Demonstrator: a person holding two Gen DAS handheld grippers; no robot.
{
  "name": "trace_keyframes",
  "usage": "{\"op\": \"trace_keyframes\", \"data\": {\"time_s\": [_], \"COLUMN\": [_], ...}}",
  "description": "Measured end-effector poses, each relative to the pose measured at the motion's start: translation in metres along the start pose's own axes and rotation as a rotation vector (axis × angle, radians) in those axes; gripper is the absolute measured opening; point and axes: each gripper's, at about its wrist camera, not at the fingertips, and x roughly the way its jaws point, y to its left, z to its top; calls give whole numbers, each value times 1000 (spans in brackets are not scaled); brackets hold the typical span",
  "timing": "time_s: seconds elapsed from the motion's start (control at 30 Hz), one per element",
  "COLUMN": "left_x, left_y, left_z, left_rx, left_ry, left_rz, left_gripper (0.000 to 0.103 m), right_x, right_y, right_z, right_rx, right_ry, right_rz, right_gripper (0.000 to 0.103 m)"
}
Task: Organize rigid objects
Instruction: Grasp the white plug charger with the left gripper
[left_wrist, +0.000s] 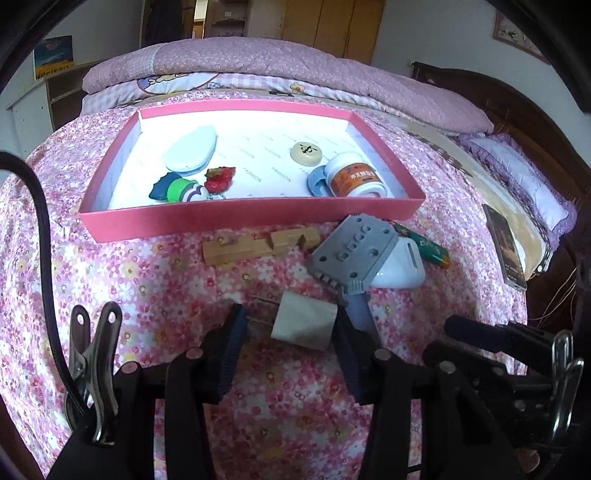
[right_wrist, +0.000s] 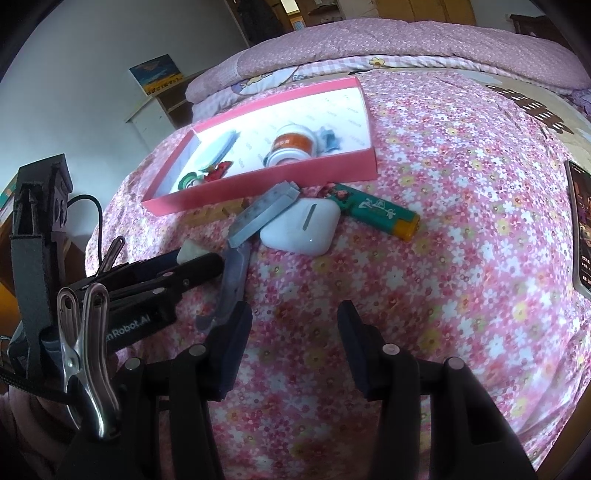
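Observation:
A pink tray (left_wrist: 243, 221) lies on the flowered bedspread and holds a white jar (left_wrist: 355, 176), a round token (left_wrist: 305, 152), a white oval case (left_wrist: 190, 148), a strawberry piece (left_wrist: 220, 178) and a green-blue toy (left_wrist: 176, 188). In front of the tray lie a wooden block (left_wrist: 258, 245), a grey razor (left_wrist: 354, 254), a white earbud case (left_wrist: 400, 264) and a green lighter (left_wrist: 424, 245). My left gripper (left_wrist: 290, 325) has its jaws around a white plug adapter (left_wrist: 304, 325), which touches the right pad only. My right gripper (right_wrist: 295, 332) is open and empty above bare bedspread.
A phone (right_wrist: 581, 225) lies at the right on the bed. A folded pink quilt (left_wrist: 258, 62) sits behind the tray. The razor handle (right_wrist: 232, 288) lies beside my right gripper's left finger. The left gripper (right_wrist: 159, 280) shows at the left of the right wrist view.

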Motion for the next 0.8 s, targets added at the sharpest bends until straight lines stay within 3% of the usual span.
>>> {"op": "trace_keyframes", "data": {"time_s": [0.53, 0.8], "left_x": [-27, -29], "left_y": [40, 58], "left_z": [-10, -16], "left_rx": [-10, -53], "left_ry": [-58, -60], "left_rz": [83, 77], "left_gripper": [49, 49], "right_x": [14, 27], "right_y": [39, 61], "right_z": [0, 1], "right_rx": [-57, -103], "right_ry": [39, 48], "right_rz": [32, 21], "right_gripper": [50, 50]}}
